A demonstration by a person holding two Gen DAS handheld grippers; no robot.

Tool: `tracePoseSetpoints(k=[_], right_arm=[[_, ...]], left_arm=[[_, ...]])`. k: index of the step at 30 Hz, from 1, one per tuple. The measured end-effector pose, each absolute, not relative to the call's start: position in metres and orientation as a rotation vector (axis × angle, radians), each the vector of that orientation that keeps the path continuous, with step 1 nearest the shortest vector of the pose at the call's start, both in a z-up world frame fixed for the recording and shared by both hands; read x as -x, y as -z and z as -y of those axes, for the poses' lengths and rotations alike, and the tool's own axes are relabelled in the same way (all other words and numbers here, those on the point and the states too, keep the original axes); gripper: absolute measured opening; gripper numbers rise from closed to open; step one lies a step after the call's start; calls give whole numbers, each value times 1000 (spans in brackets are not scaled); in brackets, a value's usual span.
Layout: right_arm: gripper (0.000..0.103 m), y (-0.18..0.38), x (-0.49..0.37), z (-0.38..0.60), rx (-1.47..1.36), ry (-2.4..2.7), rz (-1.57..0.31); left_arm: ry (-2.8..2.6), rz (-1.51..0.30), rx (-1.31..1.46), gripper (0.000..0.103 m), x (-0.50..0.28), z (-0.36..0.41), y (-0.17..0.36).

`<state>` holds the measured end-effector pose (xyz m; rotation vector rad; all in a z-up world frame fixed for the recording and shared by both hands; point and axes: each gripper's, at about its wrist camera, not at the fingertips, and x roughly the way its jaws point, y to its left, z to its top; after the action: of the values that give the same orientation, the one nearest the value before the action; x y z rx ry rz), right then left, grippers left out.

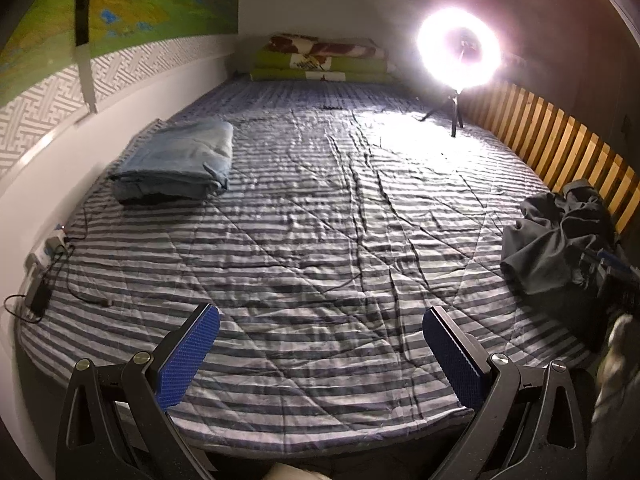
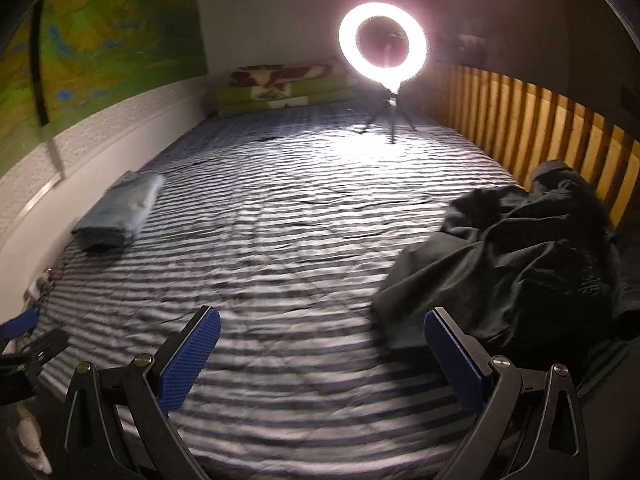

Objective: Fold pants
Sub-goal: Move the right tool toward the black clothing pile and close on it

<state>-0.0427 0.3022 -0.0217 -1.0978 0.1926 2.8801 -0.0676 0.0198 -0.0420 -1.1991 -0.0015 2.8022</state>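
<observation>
Blue-padded jaws of the left gripper (image 1: 320, 344) stand spread wide over bare striped bedcover (image 1: 320, 220), gripping nothing. Right gripper (image 2: 322, 346) likewise released, jaws apart and empty, its right-hand pad just short of the near edge of the dark pants (image 2: 512, 264).

Pants lie in a crumpled heap at the right side of the bed, up against the wooden slat rail (image 2: 540, 120). Waistband and leg ends cannot be told apart in the bundle. No fold begun, by my reading.

Risks from here:
- Blind pinch into the heap likely takes several layers at once; the garment would lift as a knot, not spread.
- Cloth close to the rail could snag on a slat or slide off the bed edge when dragged.
- Dragging across the quilted cover may ruck it under the pants.
- Ring light (image 2: 383, 42) on its small tripod stands on the bed, well apart; a wide swing of cloth could tip it.
- Folded blue garment (image 1: 176, 160) and cables (image 1: 72, 264) on the left side limit the room for spreading.
</observation>
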Motion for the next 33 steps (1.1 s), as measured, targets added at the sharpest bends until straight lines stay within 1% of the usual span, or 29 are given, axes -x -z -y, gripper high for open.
tracePoseSetpoints(k=[5, 8, 13, 20, 22, 24, 26, 28, 31, 33], right_arm=[[101, 21, 75, -354, 1096, -2788, -161], [101, 21, 96, -390, 1118, -2747, -215], [101, 18, 136, -460, 1208, -2689, -394], [100, 20, 179, -524, 1318, -2576, -387], [100, 24, 179, -533, 1347, -2548, -400], [100, 26, 174, -538, 1341, -2515, -368], [100, 21, 160, -548, 1270, -2470, -315], [101, 17, 146, -563, 1219, -2431, -302], [101, 20, 132, -595, 1204, -2343, -358], [101, 32, 133, -608, 1284, -2322, -421]], left_arm=[[-2760, -22, 1231, 103, 89, -33, 57], [-2743, -43, 1247, 103, 103, -40, 64], [-2735, -71, 1255, 103, 127, -49, 66], [-2724, -71, 1285, 103, 154, -55, 76], [-2716, -78, 1293, 103, 158, -56, 80], [-2712, -83, 1299, 103, 159, -57, 84], [-2707, -81, 1304, 103, 160, -56, 87], [-2706, -79, 1303, 103, 160, -54, 89], [-2707, -73, 1297, 103, 159, -53, 89], [-2707, -63, 1295, 103, 158, -51, 88]])
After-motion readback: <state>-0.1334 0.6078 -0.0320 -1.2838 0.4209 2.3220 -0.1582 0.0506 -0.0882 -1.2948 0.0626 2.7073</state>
